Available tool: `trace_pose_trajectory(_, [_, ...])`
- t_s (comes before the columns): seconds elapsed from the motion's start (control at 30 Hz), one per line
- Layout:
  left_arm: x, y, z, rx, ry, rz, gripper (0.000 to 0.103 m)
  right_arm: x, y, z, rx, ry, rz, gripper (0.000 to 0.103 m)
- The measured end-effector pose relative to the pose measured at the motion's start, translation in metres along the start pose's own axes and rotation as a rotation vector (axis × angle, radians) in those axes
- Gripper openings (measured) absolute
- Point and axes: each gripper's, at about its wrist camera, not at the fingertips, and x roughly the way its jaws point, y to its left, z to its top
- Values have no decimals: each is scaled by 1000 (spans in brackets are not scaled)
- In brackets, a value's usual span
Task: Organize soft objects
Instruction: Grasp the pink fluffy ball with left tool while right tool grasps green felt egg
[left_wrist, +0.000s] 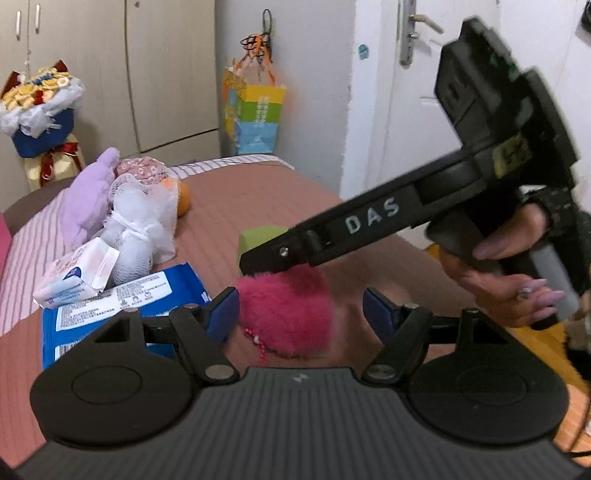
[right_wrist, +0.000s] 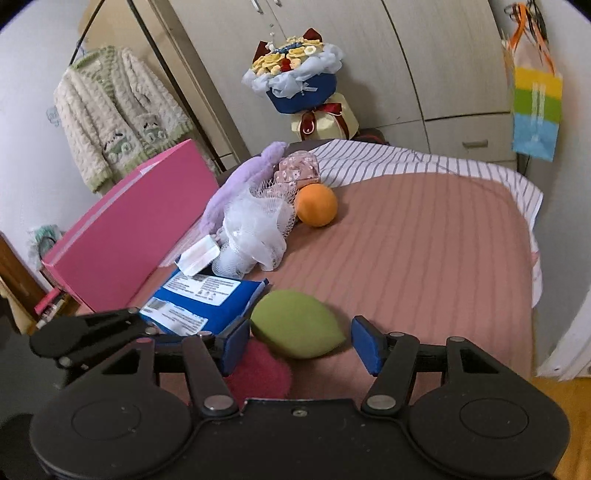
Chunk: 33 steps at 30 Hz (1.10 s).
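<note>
A fluffy pink pom-pom (left_wrist: 286, 312) lies on the brown bedspread between the open jaws of my left gripper (left_wrist: 301, 312); it also shows in the right wrist view (right_wrist: 258, 373). A green soft lemon shape (right_wrist: 297, 325) lies between the open jaws of my right gripper (right_wrist: 301, 345), partly hidden in the left wrist view (left_wrist: 258, 238) by the right gripper's body (left_wrist: 369, 221). A pile of soft things lies further back: a purple plush (right_wrist: 240, 184), a white mesh puff (right_wrist: 255, 229), a floral cloth (right_wrist: 299, 168) and an orange ball (right_wrist: 317, 205).
A blue wipes packet (right_wrist: 199, 301) and a small tissue pack (right_wrist: 197, 254) lie left of the grippers. A pink box (right_wrist: 125, 221) stands along the bed's left side. A bouquet (right_wrist: 295, 70), wardrobe and hanging striped bag (right_wrist: 535, 110) are behind.
</note>
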Motion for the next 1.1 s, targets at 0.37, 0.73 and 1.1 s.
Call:
trace_pose_trajectory(0.37, [11,-6,-4,-47,2,96,50,0,2,-1,-36,-7,4,56])
trace_pose_trajectory(0.73, [-1,-15,-11,-38,4,124,47,2,6,-3,-84,11,-1,59])
trace_pose_trajectory(1.1, [-25,-2,-18,-113,37,96,47,-5,24,-12,-165,-9,-78,52])
